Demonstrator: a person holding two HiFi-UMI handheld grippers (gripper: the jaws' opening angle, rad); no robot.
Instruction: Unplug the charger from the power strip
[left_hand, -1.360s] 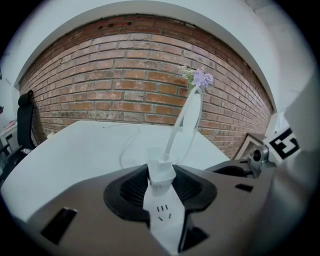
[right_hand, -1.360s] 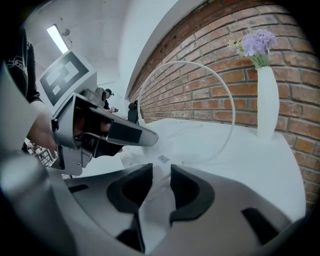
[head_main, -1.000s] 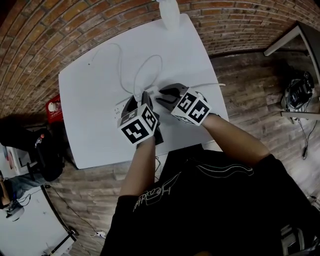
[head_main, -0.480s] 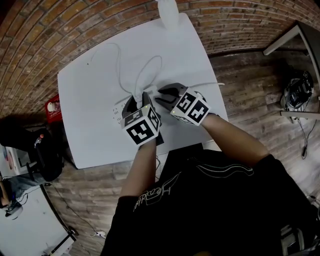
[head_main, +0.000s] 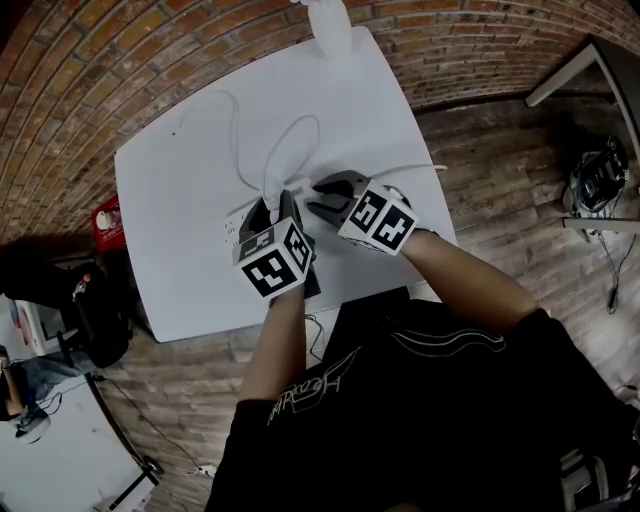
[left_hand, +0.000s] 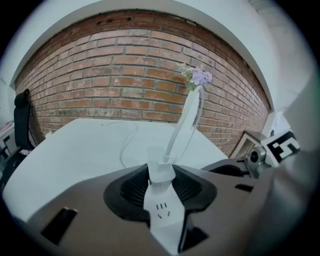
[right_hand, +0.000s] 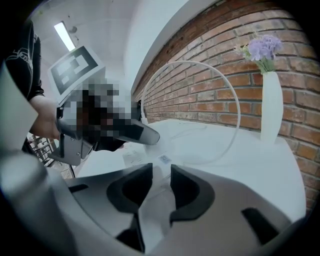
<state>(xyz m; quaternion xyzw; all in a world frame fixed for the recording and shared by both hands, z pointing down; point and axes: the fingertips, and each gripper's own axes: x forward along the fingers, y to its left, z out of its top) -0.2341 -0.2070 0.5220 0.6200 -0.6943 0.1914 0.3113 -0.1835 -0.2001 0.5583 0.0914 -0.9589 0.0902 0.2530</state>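
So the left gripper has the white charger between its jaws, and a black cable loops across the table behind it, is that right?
Not quite: the cable is white, not black, as the head view shows. Otherwise yes: the left gripper has the white charger between its jaws, and the cable loops across the table behind it.
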